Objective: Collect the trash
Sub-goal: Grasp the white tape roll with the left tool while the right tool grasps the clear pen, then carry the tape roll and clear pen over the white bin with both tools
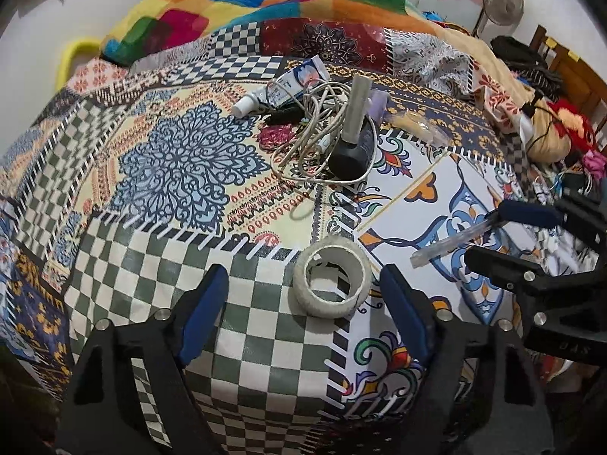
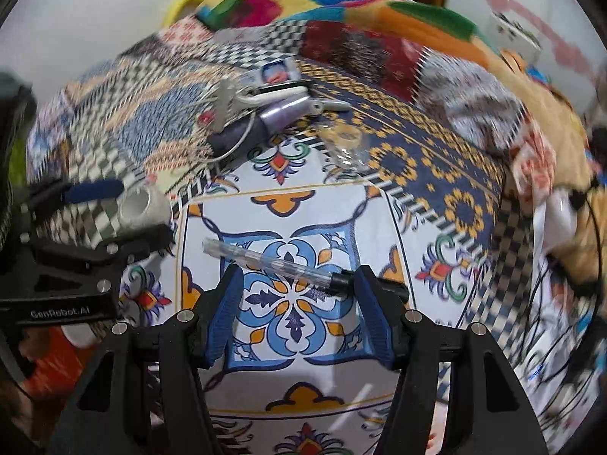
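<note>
Left gripper point(image 1: 303, 299) released, jaws spread wide over the near edge of the bed; blue pads point(image 1: 205, 314) on either side of a white tape roll point(image 1: 332, 280). Roll stands on its flat side on the green-checked patch of the patchwork bedspread point(image 1: 182, 159), closer to the right pad; contact cannot be told.

Right gripper point(image 2: 299, 311) also released, jaws apart. A clear plastic pen point(image 2: 273, 263) with black tip lies flat on the blue-flower tile patch, running crosswise just ahead of the fingertips; the black end sits against the right pad point(image 2: 370, 303). Pen not clamped.

Further in, toward the middle of the bed: tangle of white cable point(image 1: 315, 132) around a black-based handle item point(image 1: 351, 140), with a purple spool point(image 2: 284, 113) beside it. Clear crumpled wrapper point(image 2: 347, 148) just right of the pile. White tube point(image 1: 282, 87) at the pile's far side.

Far edge: bright multicoloured blanket point(image 1: 265, 11), heaped
</note>
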